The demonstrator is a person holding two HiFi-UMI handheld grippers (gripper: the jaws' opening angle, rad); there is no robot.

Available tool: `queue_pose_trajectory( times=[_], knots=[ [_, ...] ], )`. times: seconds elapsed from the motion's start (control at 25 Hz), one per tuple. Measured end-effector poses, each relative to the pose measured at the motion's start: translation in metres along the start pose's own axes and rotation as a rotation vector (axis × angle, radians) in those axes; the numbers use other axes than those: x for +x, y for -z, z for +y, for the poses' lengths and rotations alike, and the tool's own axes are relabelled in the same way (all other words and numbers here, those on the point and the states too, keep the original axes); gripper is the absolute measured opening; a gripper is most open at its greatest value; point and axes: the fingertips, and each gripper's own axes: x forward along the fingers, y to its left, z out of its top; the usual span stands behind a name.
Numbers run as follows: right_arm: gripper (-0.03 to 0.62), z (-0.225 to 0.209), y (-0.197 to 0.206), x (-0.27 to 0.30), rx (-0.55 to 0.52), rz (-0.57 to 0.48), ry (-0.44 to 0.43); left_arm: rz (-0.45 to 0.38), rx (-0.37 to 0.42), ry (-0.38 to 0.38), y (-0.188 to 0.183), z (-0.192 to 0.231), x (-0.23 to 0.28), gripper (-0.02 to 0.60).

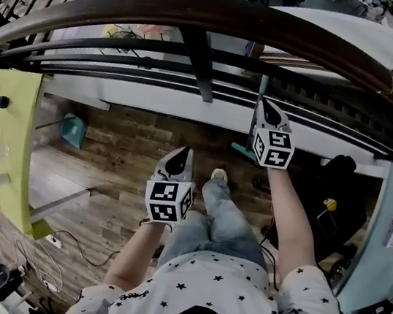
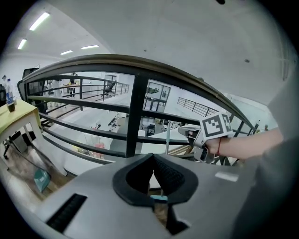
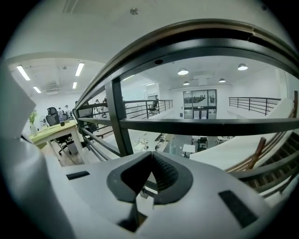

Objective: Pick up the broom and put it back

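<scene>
The broom stands against the dark railing. Its teal foot rests on the wooden floor, and its thin pale handle rises in front of the bars. My right gripper is shut and holds nothing; it hangs close beside the handle at mid height, and whether it touches it I cannot tell. In the left gripper view the right gripper sits just right of the handle. My left gripper is lower and to the left, over the person's leg, shut and holding nothing.
A teal dustpan lies on the floor at the left, near a yellow-green desk. A black bag or chair stands at the right. Cables trail over the floor at lower left. Beyond the railing is a drop to a lower level.
</scene>
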Motion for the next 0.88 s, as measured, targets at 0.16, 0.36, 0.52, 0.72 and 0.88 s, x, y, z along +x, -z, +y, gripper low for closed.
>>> queue_pose_trajectory(
  times=[0.16, 0.36, 0.52, 0.72, 0.88],
  knots=[
    [-0.002, -0.015, 0.011, 0.023, 0.029, 0.016, 0.033, 0.002, 0.004, 0.008, 0.004, 0.002, 0.010, 0.011],
    [0.031, -0.029, 0.021, 0.045, 0.038, 0.025, 0.049, 0.012, 0.000, 0.014, 0.010, 0.001, 0.024, 0.011],
    [0.074, -0.034, 0.028, 0.063, 0.010, 0.042, 0.047, 0.018, -0.010, 0.011, 0.016, 0.004, 0.031, 0.011],
    [0.113, -0.047, 0.037, 0.084, -0.014, 0.069, 0.059, 0.024, -0.021, 0.011, 0.023, 0.005, 0.040, 0.011],
    [0.132, -0.054, 0.040, 0.099, -0.030, 0.085, 0.057, 0.026, -0.035, 0.006, 0.029, 0.007, 0.047, 0.011]
  ],
)
